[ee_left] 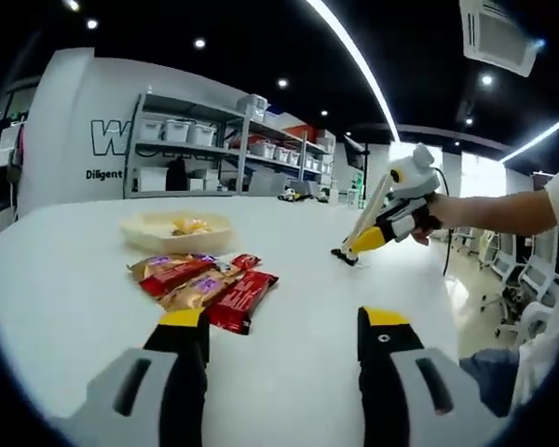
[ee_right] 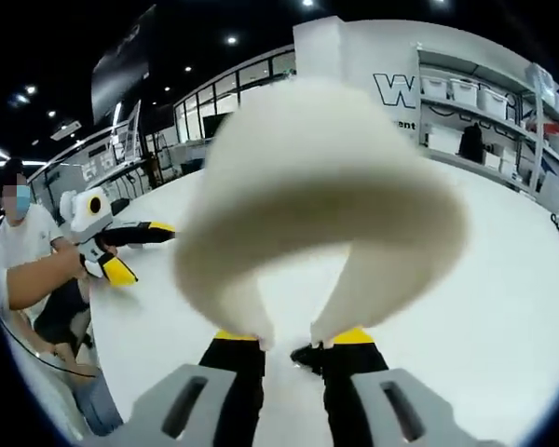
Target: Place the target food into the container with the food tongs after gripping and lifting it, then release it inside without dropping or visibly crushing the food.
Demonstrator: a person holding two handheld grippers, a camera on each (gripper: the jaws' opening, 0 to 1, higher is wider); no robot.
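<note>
While wide apart, two hand-held grippers; several snack packets, one container.

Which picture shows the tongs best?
The left gripper view: the right gripper holds the tongs whole, tips touching the table. In the right gripper view the tongs are a big blurry loop up close.

Bright ceiling strips — fisheye-warped edges
</note>
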